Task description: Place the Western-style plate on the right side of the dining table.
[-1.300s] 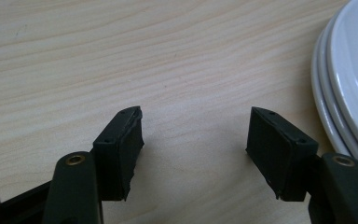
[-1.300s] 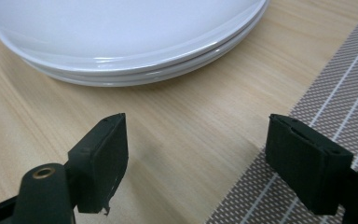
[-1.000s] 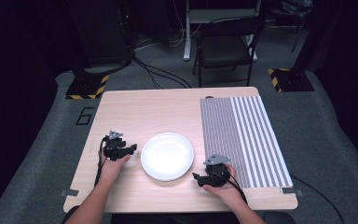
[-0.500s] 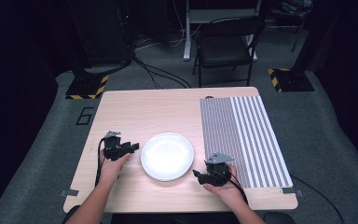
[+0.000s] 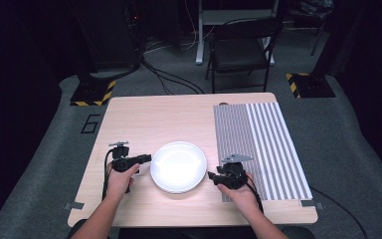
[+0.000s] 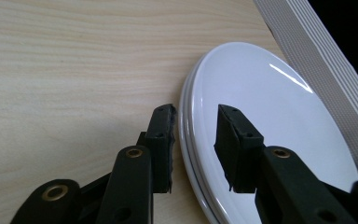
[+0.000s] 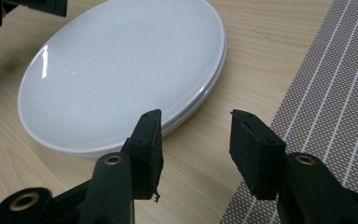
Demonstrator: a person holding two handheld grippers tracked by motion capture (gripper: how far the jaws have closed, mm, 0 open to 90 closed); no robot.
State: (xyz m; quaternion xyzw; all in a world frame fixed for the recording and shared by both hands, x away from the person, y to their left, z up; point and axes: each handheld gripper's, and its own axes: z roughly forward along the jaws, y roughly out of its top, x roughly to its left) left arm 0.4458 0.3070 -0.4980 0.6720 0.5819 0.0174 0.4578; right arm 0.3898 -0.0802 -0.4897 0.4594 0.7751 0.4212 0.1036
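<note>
My left gripper (image 6: 193, 140) straddles the round, glossy white plate's (image 5: 178, 166) rim at mid-worktop (image 5: 149, 117), jaws just closing, not yet pinching. My right gripper (image 7: 196, 140) gapes beside it, also closing. Glazed rim may slip out.

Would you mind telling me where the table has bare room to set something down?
The far half of the table, beyond the plate and left of the striped mat, is bare wood. The near edge between the forearms is also free. It is crowded mid-table, where each hand-held gripper flanks the plate's rim: left, right.
</note>
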